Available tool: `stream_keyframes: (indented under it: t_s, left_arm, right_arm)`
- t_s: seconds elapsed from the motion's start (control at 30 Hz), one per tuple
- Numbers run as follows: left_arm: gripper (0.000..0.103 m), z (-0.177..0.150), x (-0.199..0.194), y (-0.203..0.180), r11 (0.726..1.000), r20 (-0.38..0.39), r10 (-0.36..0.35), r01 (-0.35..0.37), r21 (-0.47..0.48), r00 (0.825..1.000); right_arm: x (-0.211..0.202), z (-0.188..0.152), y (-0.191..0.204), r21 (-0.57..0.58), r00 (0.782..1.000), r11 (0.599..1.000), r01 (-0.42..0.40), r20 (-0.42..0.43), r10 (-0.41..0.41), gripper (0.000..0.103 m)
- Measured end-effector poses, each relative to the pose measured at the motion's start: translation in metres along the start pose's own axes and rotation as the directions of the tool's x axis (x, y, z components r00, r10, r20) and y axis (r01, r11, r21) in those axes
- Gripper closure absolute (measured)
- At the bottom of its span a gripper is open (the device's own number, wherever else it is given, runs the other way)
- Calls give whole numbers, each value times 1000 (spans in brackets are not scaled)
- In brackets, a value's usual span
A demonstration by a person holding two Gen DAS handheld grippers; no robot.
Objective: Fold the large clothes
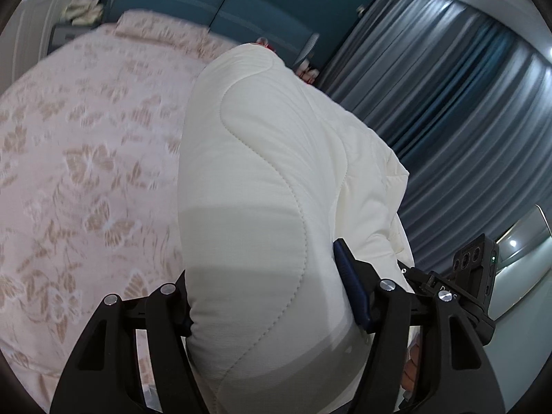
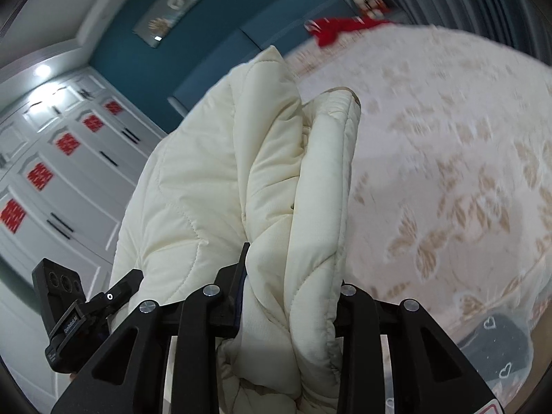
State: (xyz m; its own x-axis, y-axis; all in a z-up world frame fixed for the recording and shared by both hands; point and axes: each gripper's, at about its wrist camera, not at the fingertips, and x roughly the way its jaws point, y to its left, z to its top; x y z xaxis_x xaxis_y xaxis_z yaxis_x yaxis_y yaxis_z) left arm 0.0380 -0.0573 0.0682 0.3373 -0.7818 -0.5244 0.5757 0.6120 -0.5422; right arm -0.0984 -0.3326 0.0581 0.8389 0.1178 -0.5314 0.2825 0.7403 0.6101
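A thick cream quilted jacket (image 1: 262,179) fills the middle of the left wrist view, lifted above the bed. My left gripper (image 1: 265,296) is shut on a fat fold of it; the blue pad of one finger (image 1: 352,289) presses its right side. In the right wrist view the same jacket (image 2: 276,186) hangs bunched in folds. My right gripper (image 2: 289,286) is shut on a bundle of its layers. The other gripper's camera shows at the edge of each view.
The bed has a pink floral cover (image 1: 79,158), also in the right wrist view (image 2: 448,172). A teal headboard (image 1: 220,7) stands behind. Grey curtains (image 1: 448,103) hang at the right. White wardrobe doors (image 2: 58,179) carry red decals. A red cloth (image 2: 338,29) lies near the headboard.
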Motion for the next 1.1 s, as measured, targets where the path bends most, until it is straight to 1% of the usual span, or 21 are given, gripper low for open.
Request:
stream_keyframes:
  t_s: [0.07, 0.17, 0.3, 0.4, 0.57, 0.67, 0.7, 0.73, 0.83, 0.93, 1.03, 1.1]
  left_arm:
    - [40, 4, -17, -8, 1000, 44, -14, 13, 18, 999]
    - [40, 12, -43, -16, 999, 104, -44, 40, 36, 994]
    - [41, 20, -73, -22, 995, 180, -66, 52, 83, 981]
    - [41, 27, -102, -29, 990, 251, -87, 57, 126, 964]
    - [41, 44, -147, -33, 981, 357, -129, 66, 181, 925]
    - [40, 52, -171, -30, 977, 413, -137, 55, 205, 900]
    - [40, 55, -174, -28, 977, 425, -137, 51, 208, 895]
    - [40, 59, -182, -25, 976, 444, -135, 43, 211, 886]
    - [40, 72, -193, -13, 977, 474, -125, 25, 211, 872]
    - [40, 86, -192, 5, 978, 498, -109, 4, 208, 861]
    - [40, 96, -190, 24, 982, 501, -100, 3, 190, 860]
    - [40, 106, -183, 44, 986, 493, -91, 10, 165, 865]
  right_arm:
    - [-17, 2, 20, -56, 999, 998, -9, 39, 11, 73]
    - [-33, 8, 41, -97, 996, 995, -35, 78, 42, 74]
    - [-53, 13, 73, -167, 988, 984, -55, 133, 78, 75]
    - [-68, 16, 99, -216, 977, 973, -77, 176, 117, 75]
    - [-90, 26, 146, -305, 952, 945, -117, 235, 194, 75]
    - [-95, 30, 173, -356, 938, 925, -133, 256, 233, 75]
    - [-95, 31, 181, -368, 935, 920, -138, 259, 244, 75]
    - [-94, 33, 189, -383, 931, 913, -144, 261, 256, 75]
    - [-82, 38, 209, -410, 925, 898, -160, 256, 282, 75]
    - [-63, 44, 224, -429, 922, 886, -176, 244, 301, 75]
    - [-36, 51, 235, -432, 926, 882, -187, 223, 305, 75]
    - [-17, 55, 238, -433, 930, 881, -189, 208, 302, 75]
